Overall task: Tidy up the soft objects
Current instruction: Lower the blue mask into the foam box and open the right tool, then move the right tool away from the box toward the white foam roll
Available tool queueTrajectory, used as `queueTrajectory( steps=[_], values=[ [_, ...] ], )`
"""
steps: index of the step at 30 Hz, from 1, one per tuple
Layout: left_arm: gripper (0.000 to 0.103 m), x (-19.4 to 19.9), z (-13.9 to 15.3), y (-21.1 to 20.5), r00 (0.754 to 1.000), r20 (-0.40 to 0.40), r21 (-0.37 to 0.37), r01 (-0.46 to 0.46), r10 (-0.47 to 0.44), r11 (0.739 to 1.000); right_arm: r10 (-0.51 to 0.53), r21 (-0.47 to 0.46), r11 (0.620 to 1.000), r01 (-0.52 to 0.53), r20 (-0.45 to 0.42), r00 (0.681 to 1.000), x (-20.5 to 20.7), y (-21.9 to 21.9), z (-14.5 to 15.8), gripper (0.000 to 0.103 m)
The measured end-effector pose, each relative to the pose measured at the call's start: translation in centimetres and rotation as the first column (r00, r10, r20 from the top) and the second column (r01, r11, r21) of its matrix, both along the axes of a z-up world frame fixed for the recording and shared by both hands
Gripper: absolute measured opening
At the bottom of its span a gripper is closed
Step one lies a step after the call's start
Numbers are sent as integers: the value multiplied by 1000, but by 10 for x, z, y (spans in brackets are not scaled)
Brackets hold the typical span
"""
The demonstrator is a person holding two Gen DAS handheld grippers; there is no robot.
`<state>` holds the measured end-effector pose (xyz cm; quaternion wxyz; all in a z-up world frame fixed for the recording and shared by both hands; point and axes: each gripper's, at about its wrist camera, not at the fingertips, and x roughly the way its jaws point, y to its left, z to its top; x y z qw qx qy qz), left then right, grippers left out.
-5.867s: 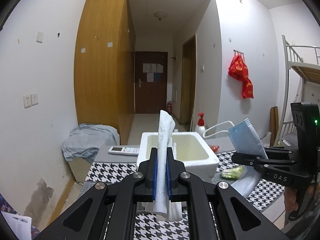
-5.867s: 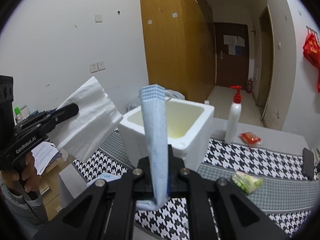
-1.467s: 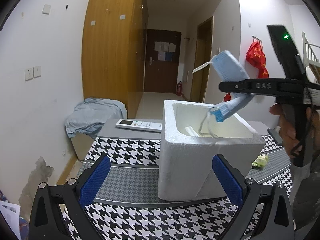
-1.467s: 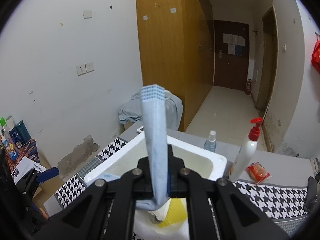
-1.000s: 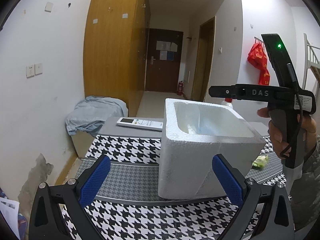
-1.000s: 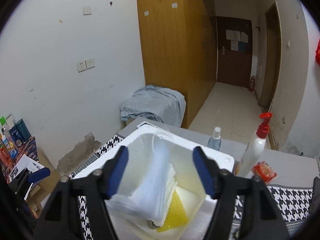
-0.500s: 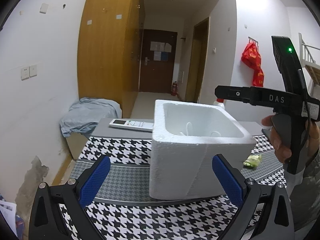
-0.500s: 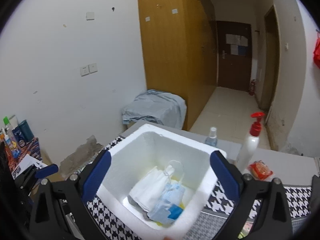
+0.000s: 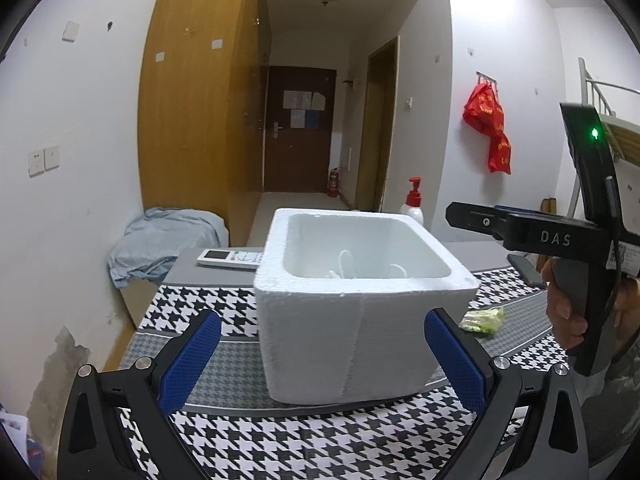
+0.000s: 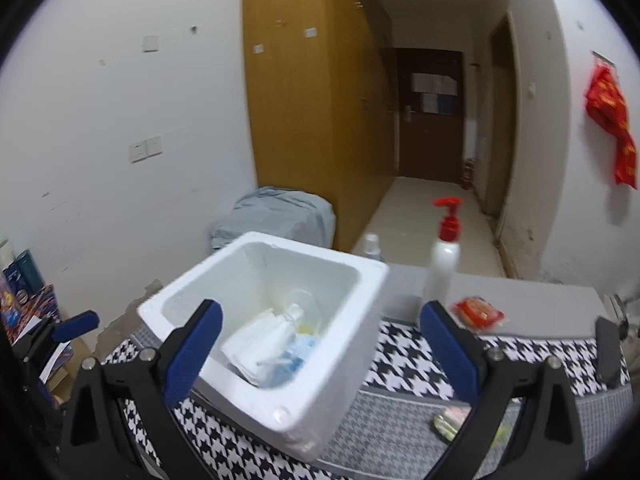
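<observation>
A white foam box (image 9: 360, 320) stands on the houndstooth cloth (image 9: 320, 448). In the right wrist view the box (image 10: 320, 400) holds a white tissue (image 10: 256, 344) and a blue face mask (image 10: 298, 350). In the left wrist view only the mask's white ear loops (image 9: 346, 262) show above the rim. My left gripper (image 9: 318, 354) is open and empty in front of the box. My right gripper (image 10: 320, 344) is open and empty above the box's near side; it also shows at the right of the left wrist view (image 9: 520, 228).
A white remote (image 9: 230, 258) lies behind the box at the left. A red-capped pump bottle (image 10: 442, 256), a small clear bottle (image 10: 371, 245) and a red packet (image 10: 478, 314) sit at the back. A green packet (image 9: 482, 318) lies right of the box. A phone (image 10: 608, 350) lies at the far right.
The right gripper opened and dropped the blue mask into the box, then drew back and up. The left gripper, earlier shut on the tissue, is open and has shifted slightly.
</observation>
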<state>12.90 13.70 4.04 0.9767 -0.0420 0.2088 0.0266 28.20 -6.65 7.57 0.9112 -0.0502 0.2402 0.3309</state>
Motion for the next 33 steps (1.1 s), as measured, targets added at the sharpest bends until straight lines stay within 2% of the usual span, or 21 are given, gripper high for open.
queueTrajectory(
  steps=[5, 8, 13, 17, 20, 24, 30, 33],
  values=[
    [102, 0, 2, -8, 1000, 3, 16, 17, -18, 1000, -111, 4, 994, 111, 36, 993, -2, -18, -3, 103],
    [102, 1, 3, -13, 1000, 3, 24, 23, -23, 999, -137, 38, 990, 136, 9, 991, 0, -31, -5, 103],
    [102, 2, 4, -22, 999, 4, 43, 32, -32, 999, -137, 57, 989, 140, -46, 989, 1, -48, -8, 103],
    [102, 2, 5, -32, 999, 11, 56, 45, -45, 997, -172, 19, 985, 172, 22, 985, -10, -53, -9, 103],
    [102, 1, 5, -42, 998, 13, 72, 57, -58, 996, -181, 25, 983, 179, 57, 982, -17, -58, -9, 103],
    [102, 0, 5, -54, 996, 19, 85, 87, -89, 993, -197, 67, 979, 194, 29, 980, -15, -76, -10, 103],
    [102, 1, 3, -67, 992, 35, 74, 120, -123, 990, -261, 72, 963, 258, 25, 965, -17, -93, -16, 103],
    [102, 1, 0, -74, 990, 39, 73, 131, -135, 989, -253, 82, 964, 251, 7, 967, -18, -103, -21, 103]
  ],
)
